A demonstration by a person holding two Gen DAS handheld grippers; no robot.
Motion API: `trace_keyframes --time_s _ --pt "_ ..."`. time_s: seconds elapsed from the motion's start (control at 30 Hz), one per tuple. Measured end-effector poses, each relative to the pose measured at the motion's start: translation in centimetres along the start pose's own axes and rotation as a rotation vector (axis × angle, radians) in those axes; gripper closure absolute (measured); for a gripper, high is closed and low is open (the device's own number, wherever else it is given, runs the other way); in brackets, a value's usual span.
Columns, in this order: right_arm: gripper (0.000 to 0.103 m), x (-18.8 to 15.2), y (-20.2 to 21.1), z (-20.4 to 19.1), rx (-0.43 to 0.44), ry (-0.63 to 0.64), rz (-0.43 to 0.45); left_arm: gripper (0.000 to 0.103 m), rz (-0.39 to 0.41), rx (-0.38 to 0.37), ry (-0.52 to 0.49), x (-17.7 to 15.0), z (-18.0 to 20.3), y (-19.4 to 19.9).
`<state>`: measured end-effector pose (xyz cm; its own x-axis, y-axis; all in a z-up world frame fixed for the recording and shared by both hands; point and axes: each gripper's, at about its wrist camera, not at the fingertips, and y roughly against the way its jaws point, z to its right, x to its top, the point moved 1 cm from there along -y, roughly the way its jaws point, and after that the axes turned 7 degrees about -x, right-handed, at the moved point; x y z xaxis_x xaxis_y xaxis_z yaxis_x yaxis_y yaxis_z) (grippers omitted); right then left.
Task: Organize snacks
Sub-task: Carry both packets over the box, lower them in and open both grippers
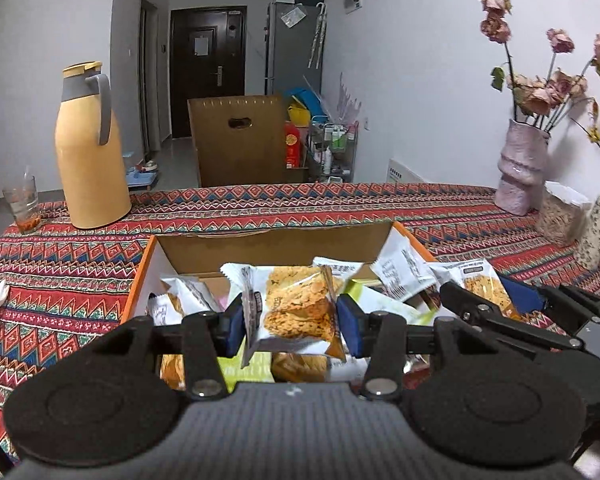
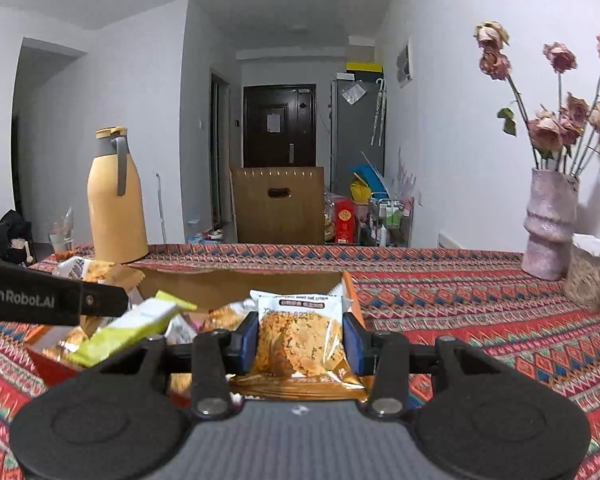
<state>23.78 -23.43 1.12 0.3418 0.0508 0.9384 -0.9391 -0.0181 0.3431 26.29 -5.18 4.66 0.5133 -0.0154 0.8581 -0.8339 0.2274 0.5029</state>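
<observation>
Left claw (image 1: 290, 326): blue pads pinch a clear-and-white wrapped oat crisp packet (image 1: 296, 308) by its two sides, held upright over the near part of the open orange-edged cardboard snack box (image 1: 140, 276). Right claw (image 2: 298, 338): pads pressed onto a second white-topped oat crisp packet (image 2: 298, 340), upright, at the box's near right corner; in the left wrist view this claw (image 1: 482, 290) enters from the right, over the box's right side. Inside the box: loose pile of similar white packets (image 1: 404, 268) plus a lime-green wrapped bar (image 2: 134, 328), which lies tilted just left of the right claw. Box rests on the desk, covered w/ a red zigzag-patterned woven cloth (image 1: 60, 272). Far left on desk: tall yellow thermos jug w/ grey handle (image 1: 88, 148), drinking glass (image 1: 22, 204) beside it. Far right: pale pink ceramic vase of dried roses (image 1: 520, 168). Beyond desk: brown cardboard carton w/ hand-hole (image 1: 238, 140).
</observation>
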Motion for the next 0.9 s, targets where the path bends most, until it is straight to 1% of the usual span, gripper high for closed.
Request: trace_keyframes --time_s 0.17,0.27,0.3,0.33,0.37,0.4,0.43,0.47,0.53,0.77,0.9 --pt "0.061 0.5 -2.6 -0.5 0.004 -0.011 -0.036 0.054 -0.014 0.025 0.02 0.1 -0.7 -1.8" --pt "0.06 0.4 -3.5 -0.9 0.004 -0.004 -0.051 0.052 -0.022 0.033 0.032 -0.2 -1.3 -2.5" --pt "0.059 0.3 -3.7 -1.0 0.004 -0.004 -0.055 0.049 -0.018 0.039 0.037 -0.3 -1.6 -2.5" --pt "0.057 0.3 -3.9 -0.9 0.003 -0.008 -0.059 0.044 -0.016 0.041 0.042 -0.3 -1.9 -2.5" --pt "0.055 0.2 -3.9 -0.9 0.002 -0.014 -0.062 0.03 -0.007 0.045 0.05 -0.4 -2.2 -2.3" --pt "0.051 0.2 -4.1 -0.8 0.002 -0.019 -0.066 0.014 0.006 0.057 0.054 -0.5 -2.4 -2.2" --pt "0.037 0.1 -4.1 -0.8 0.005 -0.025 -0.069 0.004 0.024 0.072 0.056 -0.6 -2.6 -1.9" --pt "0.017 0.1 -4.1 -0.6 0.009 -0.032 -0.073 0.0 0.046 0.081 0.057 -0.7 -2.8 -1.6" --pt "0.0 -0.1 -4.0 -0.4 0.011 -0.045 -0.071 0.0 0.063 0.088 0.058 -0.9 -3.0 -1.2" --pt "0.0 -0.3 -3.6 -0.7 0.003 -0.035 -0.081 0.0 0.067 0.096 0.066 -1.7 -3.8 -0.4" --pt "0.0 -0.6 -2.6 -0.9 0.002 -0.025 -0.094 0.0 0.082 0.093 0.062 -2.4 -4.0 0.9"
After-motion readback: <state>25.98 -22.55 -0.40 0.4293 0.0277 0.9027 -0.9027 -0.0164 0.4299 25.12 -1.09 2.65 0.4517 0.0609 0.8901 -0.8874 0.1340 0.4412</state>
